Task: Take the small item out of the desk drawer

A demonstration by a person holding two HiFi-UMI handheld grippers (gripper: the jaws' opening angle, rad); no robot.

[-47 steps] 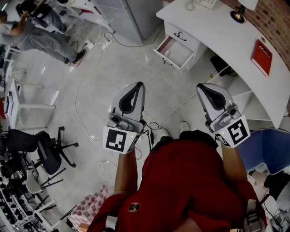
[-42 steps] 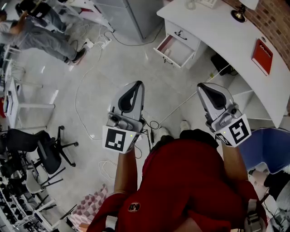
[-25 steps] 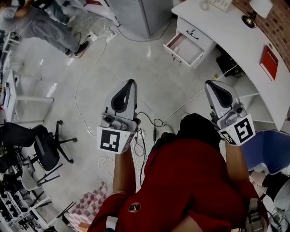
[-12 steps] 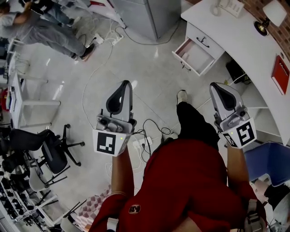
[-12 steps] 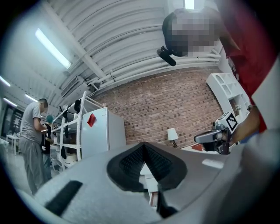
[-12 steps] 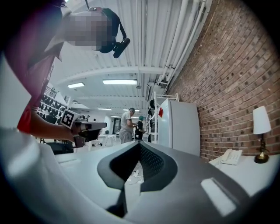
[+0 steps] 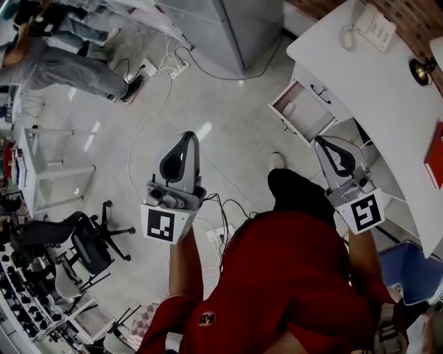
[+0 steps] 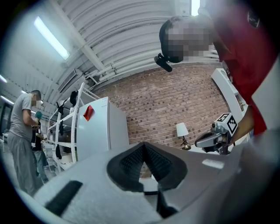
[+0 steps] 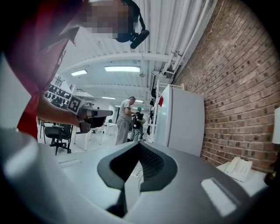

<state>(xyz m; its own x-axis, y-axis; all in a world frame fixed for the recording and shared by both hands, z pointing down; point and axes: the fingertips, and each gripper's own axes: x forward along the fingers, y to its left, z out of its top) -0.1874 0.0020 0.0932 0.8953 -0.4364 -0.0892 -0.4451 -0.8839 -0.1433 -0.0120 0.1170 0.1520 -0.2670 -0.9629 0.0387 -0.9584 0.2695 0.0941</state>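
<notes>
Drawer (image 7: 302,113) of the white desk (image 7: 377,83) stands pulled open at the upper right of the head view; whether the small item lies inside cannot be told. The pale floor (image 7: 228,104) carries loose cables (image 7: 149,117), and a brick wall (image 7: 408,12) backs the desk. The desk holds 1 telephone (image 7: 374,29) and 1 lamp (image 7: 420,71). The 2 grippers, left (image 7: 187,137) and right (image 7: 325,142), are both pinched closed on nothing, neither touching the drawer.

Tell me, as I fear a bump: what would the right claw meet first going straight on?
Nothing close, it seems: the shut right claw aims left of the tall white cabinet, toward a distant standing person. Depth unclear.
</notes>
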